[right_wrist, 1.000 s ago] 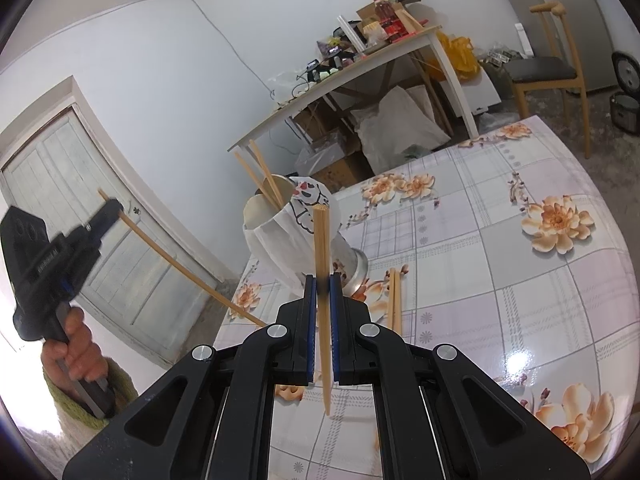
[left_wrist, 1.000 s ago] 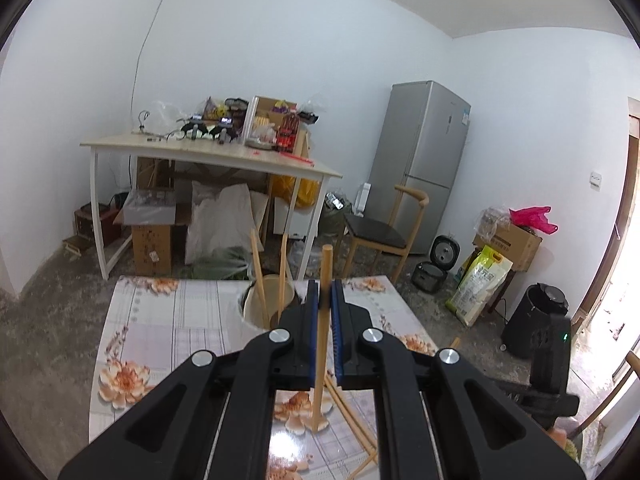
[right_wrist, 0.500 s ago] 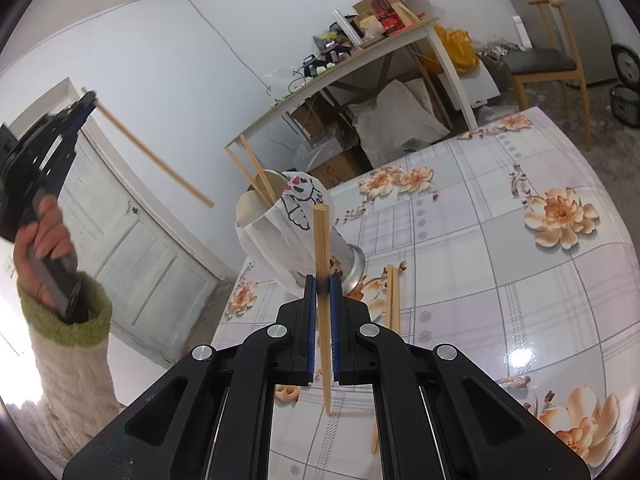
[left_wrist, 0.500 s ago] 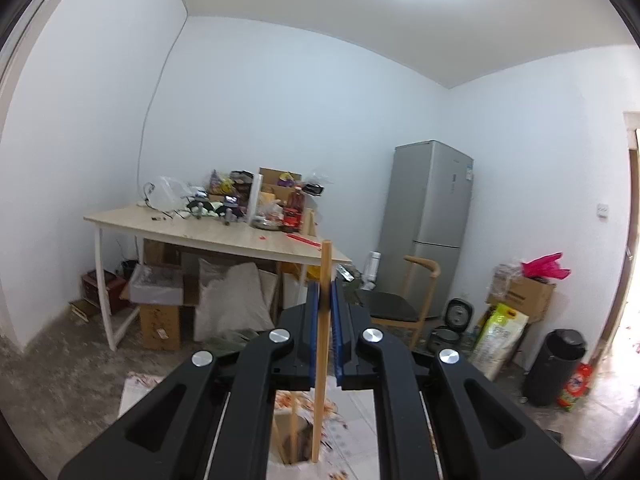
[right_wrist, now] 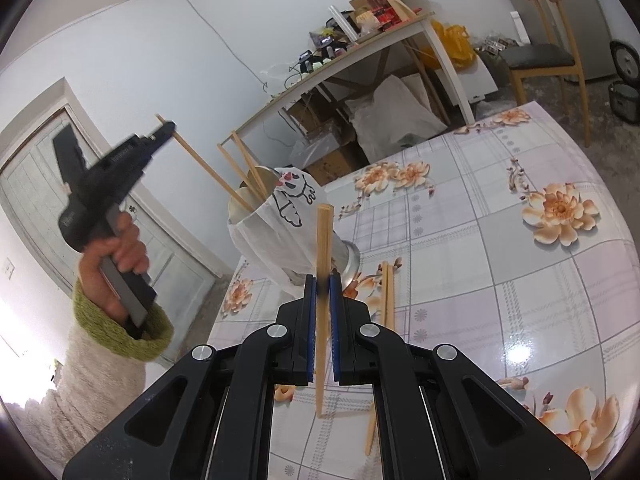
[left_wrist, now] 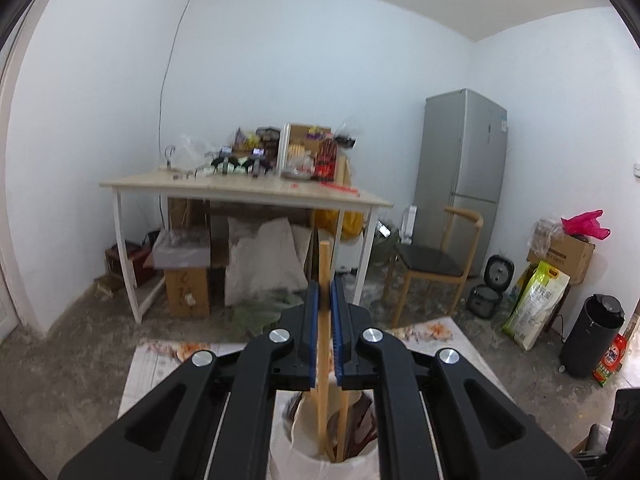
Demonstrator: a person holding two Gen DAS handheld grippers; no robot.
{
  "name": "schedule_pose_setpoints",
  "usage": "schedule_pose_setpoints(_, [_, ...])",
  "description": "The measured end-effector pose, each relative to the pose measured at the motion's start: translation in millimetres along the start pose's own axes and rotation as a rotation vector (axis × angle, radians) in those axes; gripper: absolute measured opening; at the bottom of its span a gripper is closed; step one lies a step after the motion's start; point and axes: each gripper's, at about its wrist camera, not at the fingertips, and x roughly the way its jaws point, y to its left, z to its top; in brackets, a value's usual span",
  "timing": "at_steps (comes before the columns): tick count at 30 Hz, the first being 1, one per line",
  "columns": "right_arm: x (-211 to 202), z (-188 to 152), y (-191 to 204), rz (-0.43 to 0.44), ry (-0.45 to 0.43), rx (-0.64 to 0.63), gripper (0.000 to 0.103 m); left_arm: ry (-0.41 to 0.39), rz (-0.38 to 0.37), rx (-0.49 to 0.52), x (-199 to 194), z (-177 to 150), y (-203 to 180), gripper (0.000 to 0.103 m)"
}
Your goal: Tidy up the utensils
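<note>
A metal utensil holder, wrapped in a white bag with a cartoon print, stands on the floral table with chopsticks leaning in it. My left gripper is shut on a wooden chopstick that hangs upright, its lower end inside the holder's mouth. In the right wrist view that left gripper hovers up and left of the holder, its chopstick slanting down into it. My right gripper is shut on another chopstick above the table, near the holder.
Loose chopsticks lie on the table just right of the holder. A hand in a green-cuffed sleeve holds the left gripper. Beyond are a cluttered desk, a chair, a fridge and a door.
My left gripper swung up with its chopstick, then came over the holder, so the stick's lower end now sits in its mouth. The right gripper kept still.
</note>
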Motion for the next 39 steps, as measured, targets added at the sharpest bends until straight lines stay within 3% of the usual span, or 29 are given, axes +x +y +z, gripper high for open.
schedule_pose_setpoints(13, [1,1,1,-0.004,-0.001,-0.008,0.005,0.192,-0.024,-0.005,25,-38,-7,0.006])
schedule_pose_setpoints(29, [-3,2,1,-0.009,-0.012,-0.01,0.005,0.228,0.047,0.032,20,-43,-5,0.009])
schedule_pose_setpoints(32, [-3,2,1,-0.008,-0.012,-0.009,0.005,0.244,0.043,0.02,19,-43,-3,0.019])
schedule_pose_setpoints(34, [-3,2,1,-0.009,-0.012,-0.009,0.005,0.24,0.041,0.014,15,-42,-3,0.037])
schedule_pose_setpoints(39, [-3,3,0,-0.008,-0.013,-0.007,0.005,0.21,0.036,0.027,0,-39,-6,0.061])
